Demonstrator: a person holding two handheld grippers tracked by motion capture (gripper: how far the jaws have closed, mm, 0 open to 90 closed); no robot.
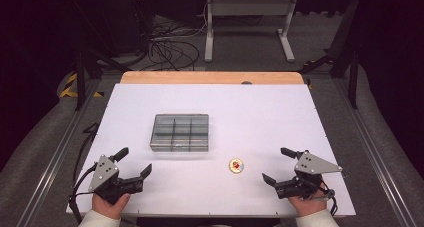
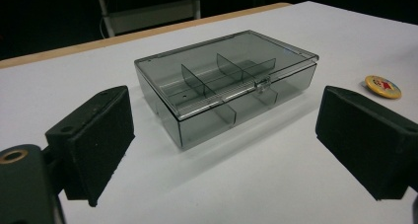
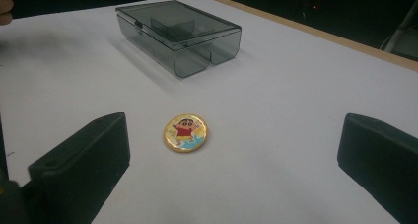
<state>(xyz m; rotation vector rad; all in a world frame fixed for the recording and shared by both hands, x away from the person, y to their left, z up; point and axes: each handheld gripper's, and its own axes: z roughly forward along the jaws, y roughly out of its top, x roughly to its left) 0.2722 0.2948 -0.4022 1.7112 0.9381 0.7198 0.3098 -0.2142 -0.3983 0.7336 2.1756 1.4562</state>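
— At seven o'clock on the table (image 1: pixel 280 102), what sits there?
— One hand (image 1: pixel 111 205) holds the left gripper (image 1: pixel 134 163), jaws spread wide, nothing between them.
— And toward the middle?
— A smoky clear compartment box (image 1: pixel 179 132), lid closed, lying flat at about eleven o'clock from a round cartoon badge (image 1: pixel 236 165) — the two well apart.
— Farther right?
— At five o'clock the other hand (image 1: pixel 306 205) holds the right gripper (image 1: pixel 275 163), jaws likewise spread and empty, the badge on the table ahead of them.
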